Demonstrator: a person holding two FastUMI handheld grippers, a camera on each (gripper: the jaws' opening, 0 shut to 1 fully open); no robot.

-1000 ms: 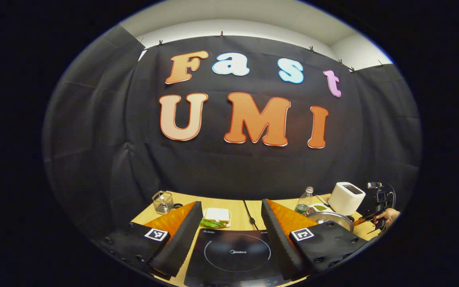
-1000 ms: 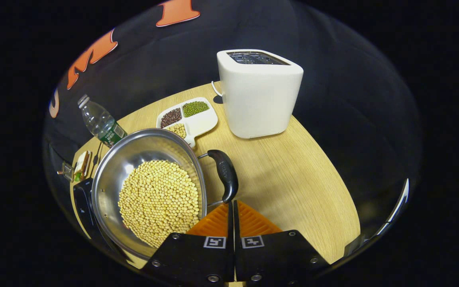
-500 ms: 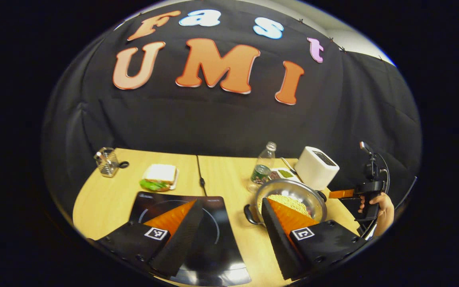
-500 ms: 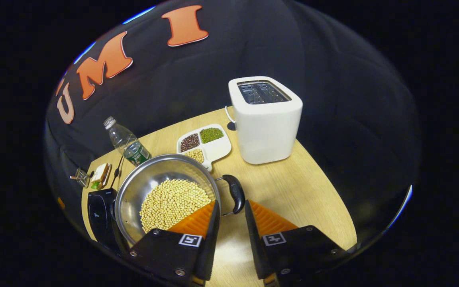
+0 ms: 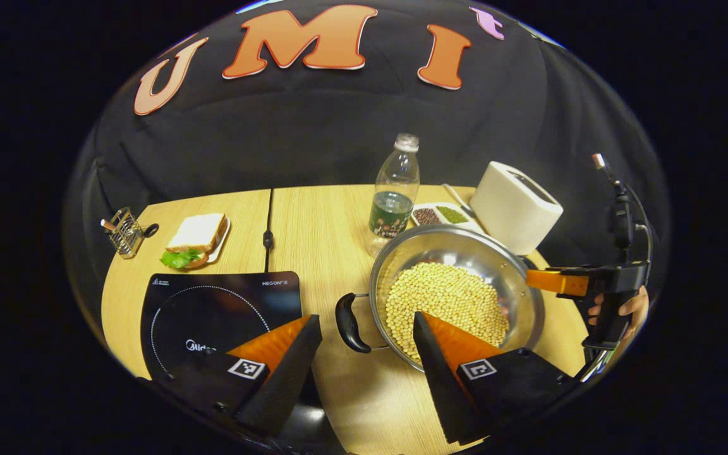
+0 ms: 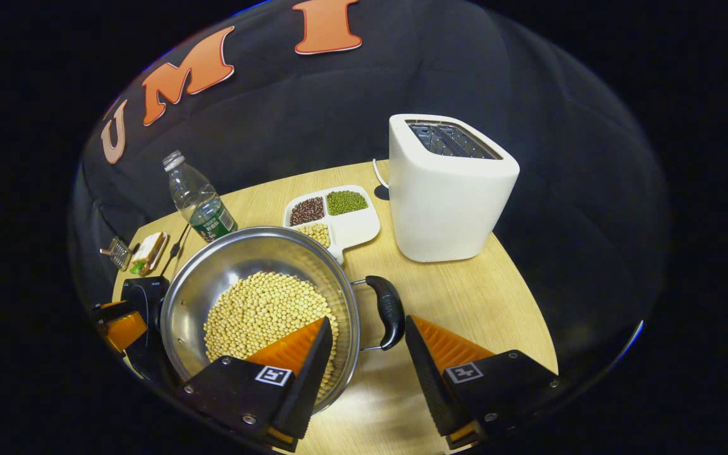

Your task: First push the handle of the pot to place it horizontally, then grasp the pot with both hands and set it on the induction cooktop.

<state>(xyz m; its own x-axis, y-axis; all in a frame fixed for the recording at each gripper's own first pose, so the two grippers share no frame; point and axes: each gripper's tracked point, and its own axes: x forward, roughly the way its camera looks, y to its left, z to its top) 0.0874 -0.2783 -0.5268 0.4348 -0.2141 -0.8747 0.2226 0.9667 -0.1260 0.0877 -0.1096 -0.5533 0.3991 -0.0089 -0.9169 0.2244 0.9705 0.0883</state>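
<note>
Both grippers are held open over the pot (image 5: 459, 278): the left gripper (image 5: 364, 328) is placed at one handle (image 5: 348, 322), the right gripper (image 6: 364, 335) at the other (nothing is grasped). The pot, filled with soybeans (image 6: 263, 313), is set on the table (image 6: 478, 303) beside the induction cooktop (image 5: 212, 309).

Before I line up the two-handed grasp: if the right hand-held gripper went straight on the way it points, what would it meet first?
Most likely the pot's black side handle, which sits just ahead of the open right hand-held gripper, between its fingers. Depth is unclear; the pot rim lies beside it.
</note>
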